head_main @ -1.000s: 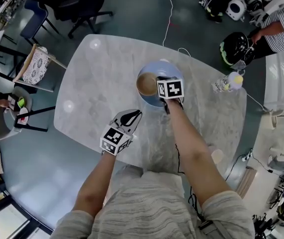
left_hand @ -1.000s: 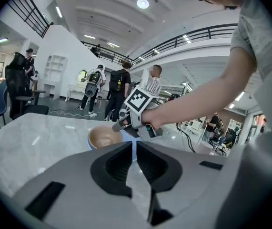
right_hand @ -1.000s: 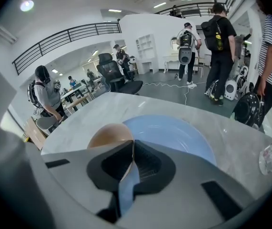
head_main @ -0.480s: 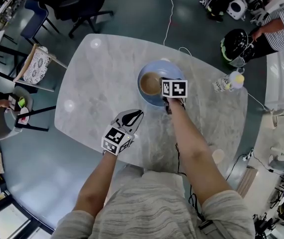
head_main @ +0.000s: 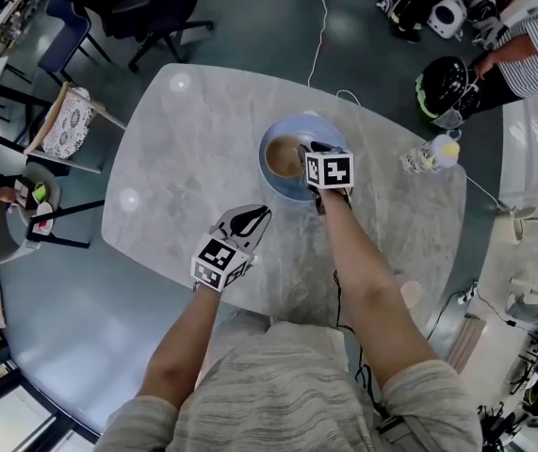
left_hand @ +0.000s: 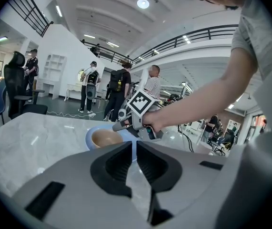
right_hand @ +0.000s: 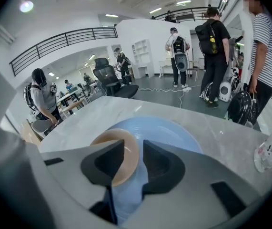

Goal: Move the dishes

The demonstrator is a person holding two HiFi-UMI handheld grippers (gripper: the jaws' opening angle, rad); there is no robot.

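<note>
A tan bowl (head_main: 283, 156) sits inside a pale blue plate (head_main: 295, 185) near the middle of the marble table (head_main: 184, 158). My right gripper (head_main: 312, 151) reaches over the plate's near side. In the right gripper view, the bowl's (right_hand: 130, 159) right rim runs between the jaws of the right gripper (right_hand: 134, 144), which is shut on it above the plate (right_hand: 174, 132). My left gripper (head_main: 254, 217) rests low over the table to the left, short of the plate, and it (left_hand: 134, 144) is shut with nothing in it. From there the bowl (left_hand: 105, 138) lies just ahead.
A patterned bottle (head_main: 429, 156) stands at the table's right edge. Chairs (head_main: 155, 12) stand beyond the far side and at the left. A person in a striped shirt (head_main: 532, 45) and bags are on the floor at the upper right.
The right gripper and the bowl have shifted slightly to the right on the plate. The left gripper has stayed where it was.
</note>
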